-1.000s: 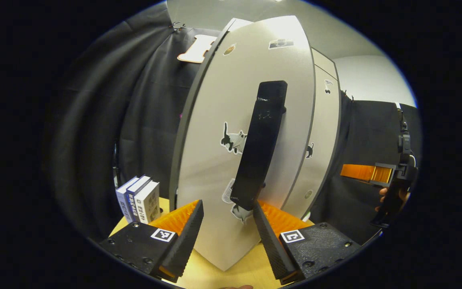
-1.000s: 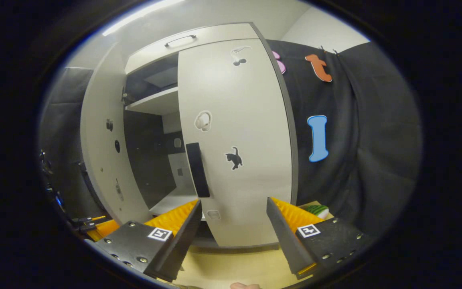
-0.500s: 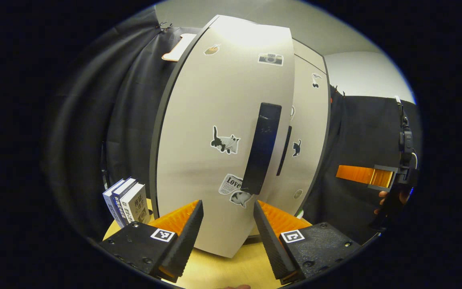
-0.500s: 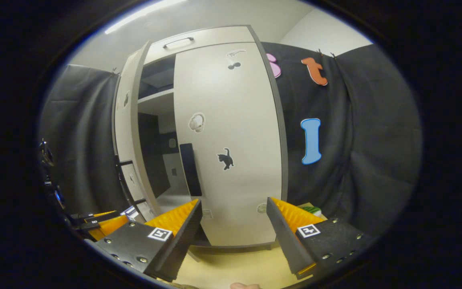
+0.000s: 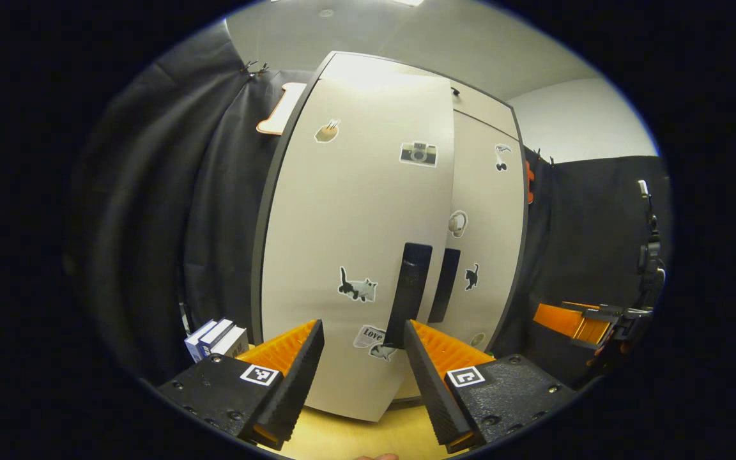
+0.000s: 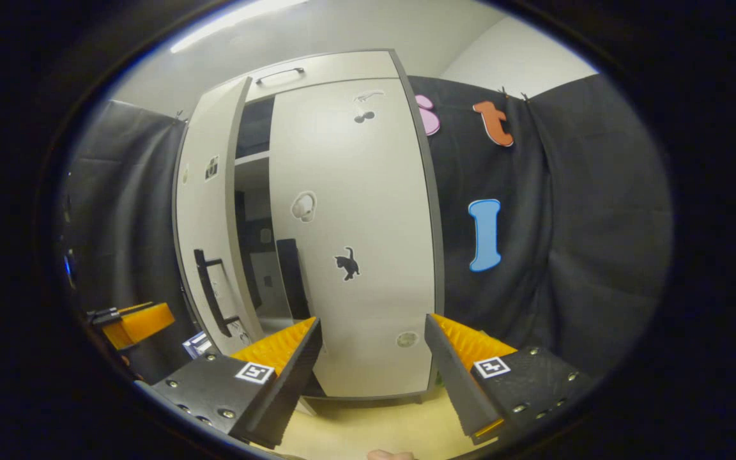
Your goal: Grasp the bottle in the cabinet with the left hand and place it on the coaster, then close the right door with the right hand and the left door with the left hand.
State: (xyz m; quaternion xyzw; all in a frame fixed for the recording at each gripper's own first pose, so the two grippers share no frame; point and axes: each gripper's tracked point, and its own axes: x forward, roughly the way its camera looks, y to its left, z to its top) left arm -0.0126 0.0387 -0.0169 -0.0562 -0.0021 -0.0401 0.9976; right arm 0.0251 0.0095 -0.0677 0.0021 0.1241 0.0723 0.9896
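The left cabinet door (image 5: 349, 255) stands nearly shut. In the right gripper view a narrow dark gap remains between its free edge and the right cabinet door (image 6: 355, 243), which lies flush with the cabinet front. The left gripper (image 5: 363, 358) faces the left door squarely, its jaws spread wide and holding nothing. The door's upright black handle (image 5: 409, 297) rises just above the gap between them, a little toward the right jaw, its long axis vertical. The right gripper (image 6: 373, 361) hangs in front of the right door, jaws likewise wide and empty, and looks to have no more to do there. The left hand is the nearer one to the door left ajar, so the coming move is probably a short push straight ahead on the panel beside the handle. The bottle and coaster cannot be placed from these views.
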